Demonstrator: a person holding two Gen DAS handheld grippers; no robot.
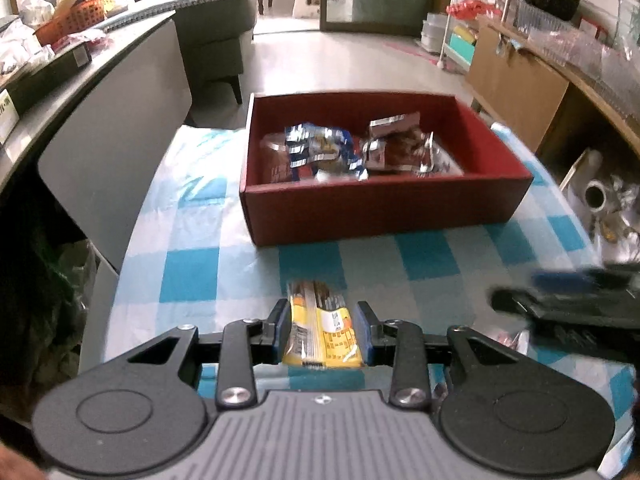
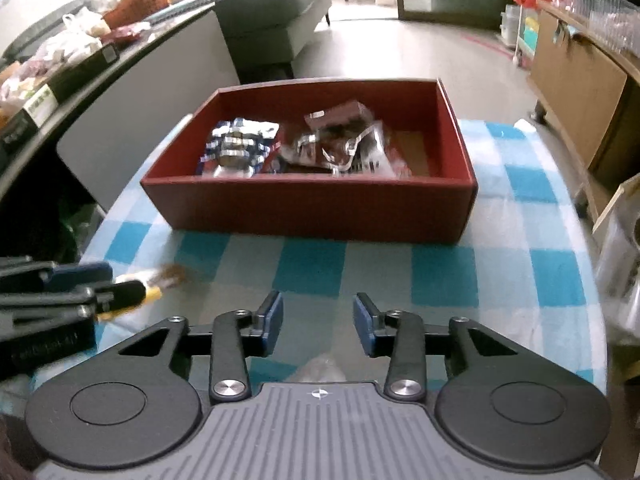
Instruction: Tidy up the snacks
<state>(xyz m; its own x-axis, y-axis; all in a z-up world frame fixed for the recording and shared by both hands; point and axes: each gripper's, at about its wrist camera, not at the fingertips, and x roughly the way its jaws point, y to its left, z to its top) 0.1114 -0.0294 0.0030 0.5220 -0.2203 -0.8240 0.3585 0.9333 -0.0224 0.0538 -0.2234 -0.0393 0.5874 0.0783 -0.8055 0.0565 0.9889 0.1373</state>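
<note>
A yellow snack packet (image 1: 320, 332) lies lengthwise between the blue pads of my left gripper (image 1: 322, 312), which is shut on it just above the checked cloth. Ahead stands a red box (image 1: 384, 208) holding blue-silver packets (image 1: 320, 152) and brown packets (image 1: 400, 144). My right gripper (image 2: 318, 304) hovers over the cloth in front of the red box (image 2: 312, 208), jaws apart, with no packet between its pads. A pale crumpled wrapper (image 2: 320, 368) shows blurred beneath its base. The left gripper (image 2: 120, 292) with the yellow packet (image 2: 154, 292) appears blurred at the left of the right wrist view.
The table wears a blue-and-white checked cloth (image 1: 192, 216) and ends close on both sides. A grey counter (image 1: 112, 92) with an orange basket (image 1: 80, 16) runs along the left. A cardboard-fronted shelf (image 1: 516, 76) lines the right, and a sofa (image 1: 216, 28) stands beyond.
</note>
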